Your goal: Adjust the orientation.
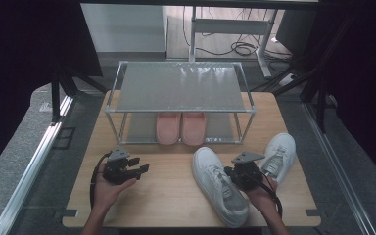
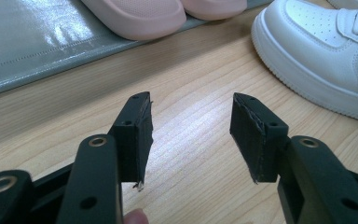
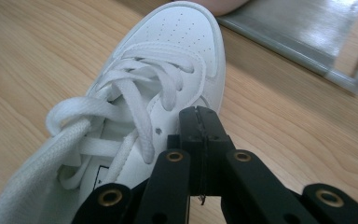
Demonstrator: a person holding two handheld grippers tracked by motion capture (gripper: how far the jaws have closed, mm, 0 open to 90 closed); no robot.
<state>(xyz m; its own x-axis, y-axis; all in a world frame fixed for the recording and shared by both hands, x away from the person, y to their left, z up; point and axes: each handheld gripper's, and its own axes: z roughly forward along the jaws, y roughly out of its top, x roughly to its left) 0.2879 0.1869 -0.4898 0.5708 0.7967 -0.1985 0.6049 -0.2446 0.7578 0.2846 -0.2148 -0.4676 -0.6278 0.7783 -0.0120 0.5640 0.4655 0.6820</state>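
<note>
The near white sneaker lies on the wooden table, right of centre, toe toward the shoe rack at the far side. A second white sneaker lies just to its right, near the table's right edge. The right gripper sits at the near sneaker's right flank, between the two shoes, jaws clenched together with nothing between them; in the right gripper view the closed tips rest just beside the upper, next to the laces.

Risks from this position:
- Closed jaws cannot take the collar or tongue. Pushing in clenched would likely shove the sneaker left or tip it.
- Loose lace loops could snag on a jaw.
- The adjacent sneaker could be knocked off the right edge.

The left gripper rests at the near left, jaws released and empty. The pink slippers occupy the rack's lower shelf.
</note>
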